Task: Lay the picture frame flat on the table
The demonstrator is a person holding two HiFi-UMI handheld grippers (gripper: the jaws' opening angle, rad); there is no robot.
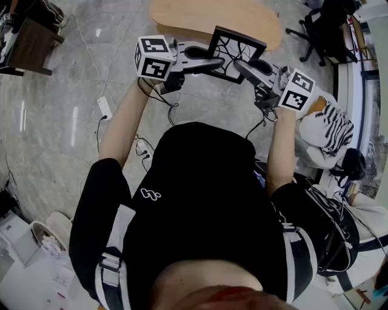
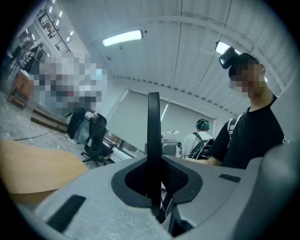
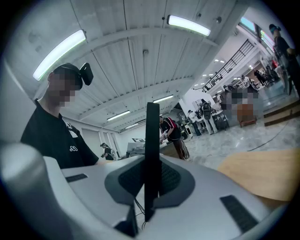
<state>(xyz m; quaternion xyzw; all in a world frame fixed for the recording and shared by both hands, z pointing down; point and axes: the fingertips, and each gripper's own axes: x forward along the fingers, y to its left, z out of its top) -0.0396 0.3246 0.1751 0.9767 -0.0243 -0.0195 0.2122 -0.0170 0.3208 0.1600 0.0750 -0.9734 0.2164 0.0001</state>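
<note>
**A:** Where's the frame?

**B:** Up in the air, tilted, seemingly above the near edge of the table. My left claw is clamped on one side of it and my right claw on the other.

**A:** What's the risk?

**B:** Both grips are on a thin rim. If one claw drops faster, the frame may twist out. A corner catching the table's edge could lever it free, down to the floor.

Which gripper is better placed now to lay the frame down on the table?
Left, slightly: the left gripper and right gripper both clamp the frame, but the left sits nearer the table. Probably both must lower together.
</note>
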